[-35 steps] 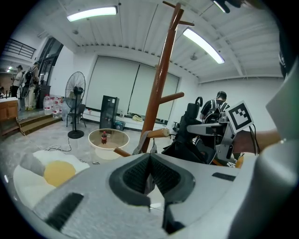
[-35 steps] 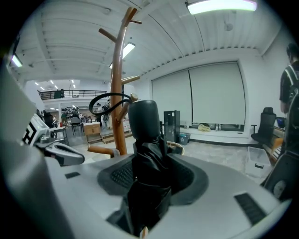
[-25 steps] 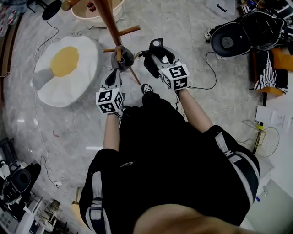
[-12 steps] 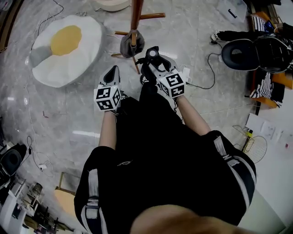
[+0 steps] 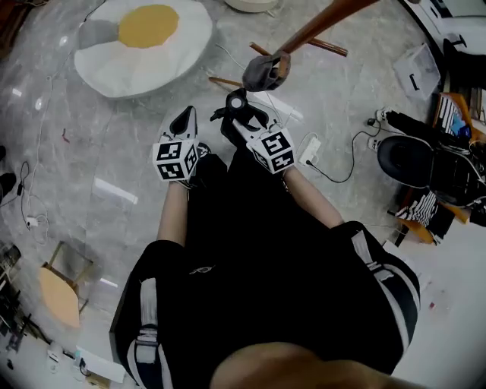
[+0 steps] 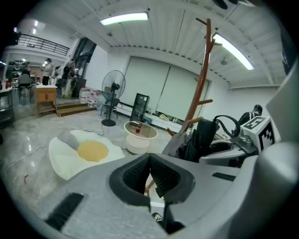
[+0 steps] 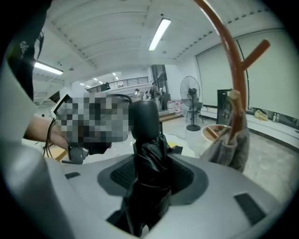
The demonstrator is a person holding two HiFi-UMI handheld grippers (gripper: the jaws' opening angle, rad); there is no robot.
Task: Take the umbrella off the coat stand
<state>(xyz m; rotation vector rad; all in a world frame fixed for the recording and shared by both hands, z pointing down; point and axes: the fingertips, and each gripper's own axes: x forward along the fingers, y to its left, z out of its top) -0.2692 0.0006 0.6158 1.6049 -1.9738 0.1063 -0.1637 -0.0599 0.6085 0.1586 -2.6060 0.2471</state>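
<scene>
The right gripper [image 5: 241, 120] is pinching the folded black umbrella [image 7: 148, 158] between its fingers, apart from the coat stand [image 7: 233, 74] beyond them, rightward. The left gripper [image 5: 184, 121] is pressing its fingers together, empty.

Cushion [image 5: 144, 38] left of coat stand [image 5: 319, 23], tub [image 6: 140, 135] apparently behind.

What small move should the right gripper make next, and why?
Probably pull away from the coat stand, keeping the grip: the right gripper is shut on the black umbrella, which seems free of the stand but is near the grey hat on it.
</scene>
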